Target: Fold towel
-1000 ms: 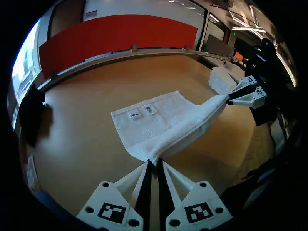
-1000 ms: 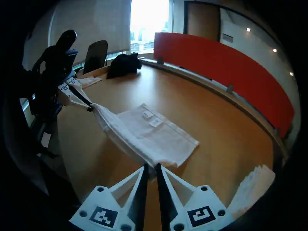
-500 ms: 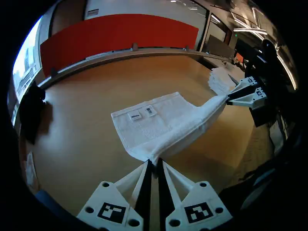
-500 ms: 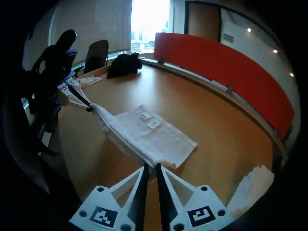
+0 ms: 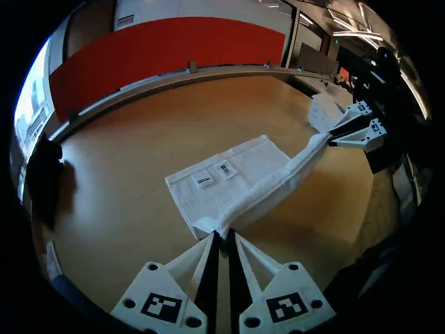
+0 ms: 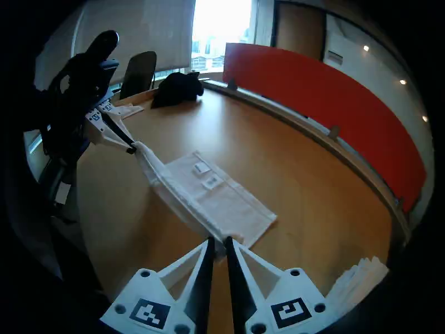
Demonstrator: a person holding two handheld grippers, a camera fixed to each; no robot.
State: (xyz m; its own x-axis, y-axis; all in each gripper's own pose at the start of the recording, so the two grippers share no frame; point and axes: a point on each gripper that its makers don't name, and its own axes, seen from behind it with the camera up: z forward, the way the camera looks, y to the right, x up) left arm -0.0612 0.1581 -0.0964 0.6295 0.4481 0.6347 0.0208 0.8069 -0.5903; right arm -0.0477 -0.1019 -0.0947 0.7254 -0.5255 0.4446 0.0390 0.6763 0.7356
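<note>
A white towel (image 5: 233, 178) with two small labels lies on the wooden table (image 5: 139, 139), its near edge lifted and stretched between the two grippers. My left gripper (image 5: 221, 235) is shut on one lifted corner. In the left gripper view the right gripper (image 5: 329, 139) pinches the other corner at the right. In the right gripper view the towel (image 6: 211, 195) runs from my right gripper (image 6: 218, 240), shut on its corner, up to the left gripper (image 6: 133, 148) at the left, held by a dark-sleeved hand.
A stack of folded white towels (image 5: 325, 110) sits at the table's far right; in the right gripper view the same stack (image 6: 359, 273) lies at the lower right. A dark bag (image 6: 177, 88) and a chair (image 6: 138, 75) stand near the window. A red partition (image 5: 167, 47) lines the table's far edge.
Both grippers have risen and moved farther over the table, pulling the lifted edge tighter. More of the towel is folded over and less lies flat.
</note>
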